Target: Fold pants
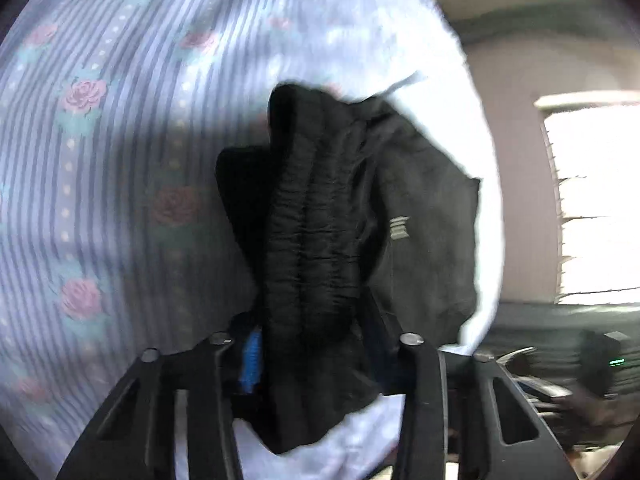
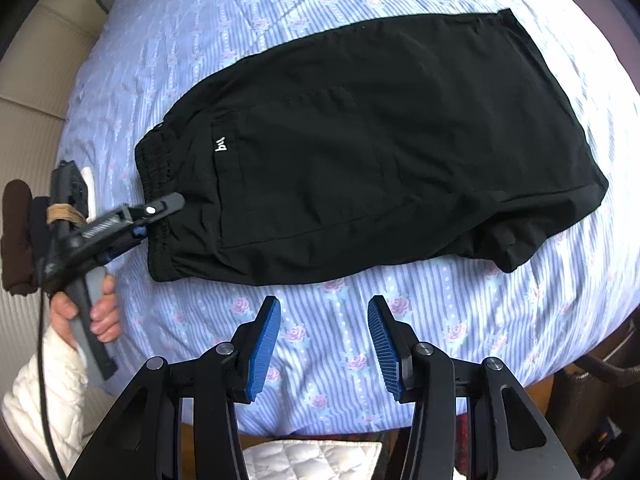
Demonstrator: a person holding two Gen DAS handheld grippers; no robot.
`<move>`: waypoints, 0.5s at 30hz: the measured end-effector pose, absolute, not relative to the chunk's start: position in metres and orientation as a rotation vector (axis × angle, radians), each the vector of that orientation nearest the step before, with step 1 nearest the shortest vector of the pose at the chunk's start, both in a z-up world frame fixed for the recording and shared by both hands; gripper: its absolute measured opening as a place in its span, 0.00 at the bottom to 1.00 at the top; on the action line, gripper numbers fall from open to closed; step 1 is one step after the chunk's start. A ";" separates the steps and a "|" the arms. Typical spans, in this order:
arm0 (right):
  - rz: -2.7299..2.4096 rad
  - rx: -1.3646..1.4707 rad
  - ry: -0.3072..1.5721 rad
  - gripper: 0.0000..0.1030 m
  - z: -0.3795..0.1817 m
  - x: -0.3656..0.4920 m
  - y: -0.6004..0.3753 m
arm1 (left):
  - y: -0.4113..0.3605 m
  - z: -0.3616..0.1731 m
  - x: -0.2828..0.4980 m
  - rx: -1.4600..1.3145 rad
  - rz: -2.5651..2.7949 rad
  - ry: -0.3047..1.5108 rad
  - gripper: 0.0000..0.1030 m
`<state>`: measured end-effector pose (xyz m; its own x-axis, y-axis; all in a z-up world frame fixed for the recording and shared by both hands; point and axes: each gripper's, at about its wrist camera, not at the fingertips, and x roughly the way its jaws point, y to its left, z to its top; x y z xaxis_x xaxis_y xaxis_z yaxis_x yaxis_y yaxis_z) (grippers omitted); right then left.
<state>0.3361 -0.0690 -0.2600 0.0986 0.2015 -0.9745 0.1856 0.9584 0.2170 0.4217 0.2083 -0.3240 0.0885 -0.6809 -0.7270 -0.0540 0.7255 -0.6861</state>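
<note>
Blue pads [image 2: 266,354] of the right claw [image 2: 324,346] gape wide over the striped sheet [image 2: 340,360], holding nothing. Beyond, the left claw [image 2: 160,208] pinches the waistband [image 2: 154,184] of the black pants [image 2: 380,152]. One-sided pulling could drag and unfold them.
</note>
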 end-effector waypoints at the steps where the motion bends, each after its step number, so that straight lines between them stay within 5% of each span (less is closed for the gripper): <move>1: 0.022 0.306 1.473 0.45 -0.258 0.336 -0.066 | 0.211 -0.320 0.420 -0.689 -0.544 1.408 0.36; 15: 0.050 0.270 1.440 0.45 -0.249 0.338 -0.060 | 0.184 -0.350 0.426 -0.731 -0.461 1.508 0.47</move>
